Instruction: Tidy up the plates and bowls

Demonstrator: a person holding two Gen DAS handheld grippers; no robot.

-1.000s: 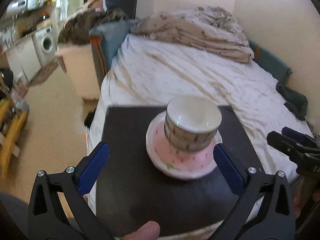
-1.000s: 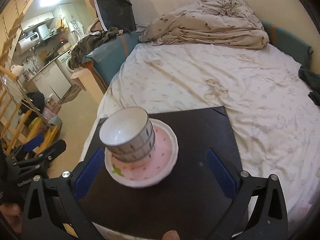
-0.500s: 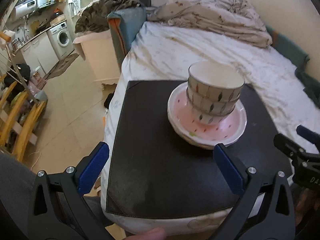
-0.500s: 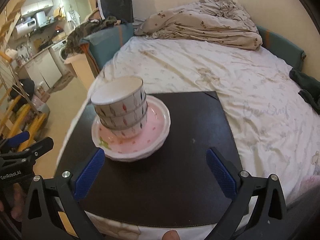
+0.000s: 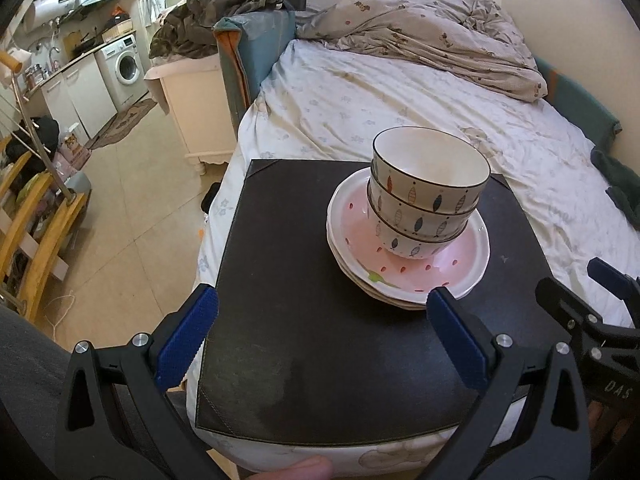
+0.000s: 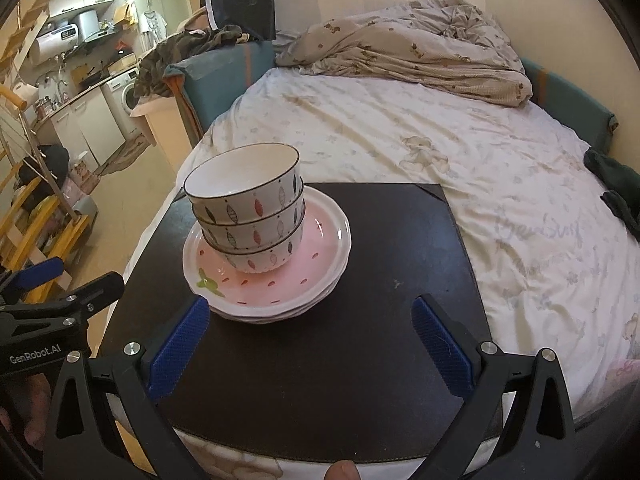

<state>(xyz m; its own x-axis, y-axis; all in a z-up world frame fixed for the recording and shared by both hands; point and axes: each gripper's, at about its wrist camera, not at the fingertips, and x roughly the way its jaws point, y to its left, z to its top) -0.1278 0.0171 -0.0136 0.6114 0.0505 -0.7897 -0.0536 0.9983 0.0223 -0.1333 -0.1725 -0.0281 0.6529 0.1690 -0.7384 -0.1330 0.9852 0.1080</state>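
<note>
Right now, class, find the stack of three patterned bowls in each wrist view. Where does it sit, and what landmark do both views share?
Left wrist view: the stack of bowls sits right of centre, on the pink plates.
Right wrist view: the stack sits left of centre, on the same plates.
Shared landmark: the black mat beneath them.

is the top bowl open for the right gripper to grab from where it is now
Probably yes. The right gripper is open and empty, the top bowl sits exposed atop the stack on the pink plates, and only bare black mat lies between. It sits left of the gripper's line.
</note>
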